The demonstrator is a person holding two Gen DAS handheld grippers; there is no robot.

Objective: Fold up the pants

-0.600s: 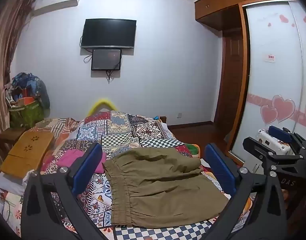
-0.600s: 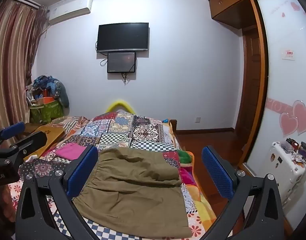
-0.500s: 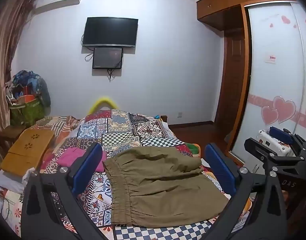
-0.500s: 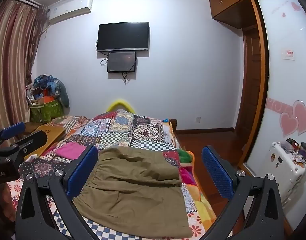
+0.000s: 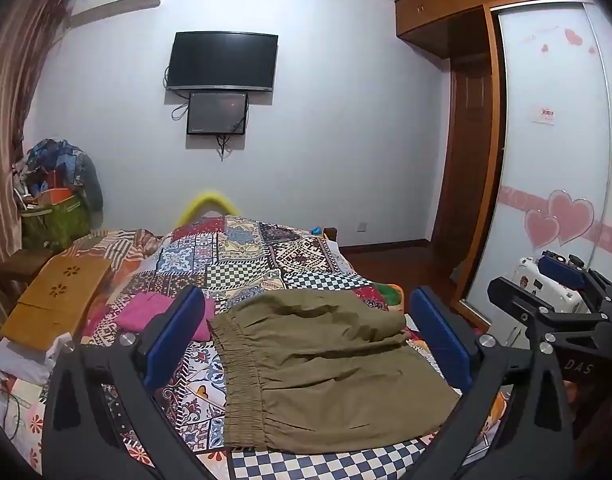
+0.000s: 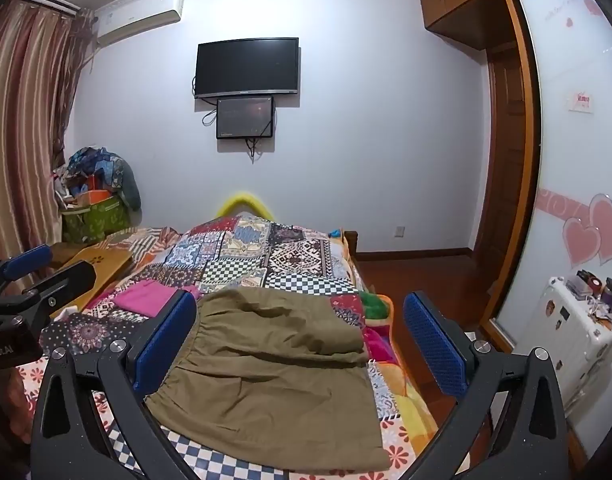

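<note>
Olive-brown pants (image 5: 326,368) lie folded into a compact rectangle on the patchwork quilt of the bed (image 5: 241,264), with the elastic waistband along their left edge. They also show in the right wrist view (image 6: 273,372). My left gripper (image 5: 306,340) is open and empty, held above and in front of the pants. My right gripper (image 6: 301,344) is open and empty, likewise above the pants. The right gripper shows at the right edge of the left wrist view (image 5: 554,300). The left gripper shows at the left edge of the right wrist view (image 6: 29,284).
A folded pink garment (image 5: 153,312) lies left of the pants. A wooden lap desk (image 5: 53,296) rests at the bed's left side. A white suitcase (image 6: 578,332) stands by the wardrobe (image 6: 578,160). A pile of bags (image 6: 93,200) sits in the far left corner.
Both views have shifted only slightly; the pants lie as before and both grippers stay open.
</note>
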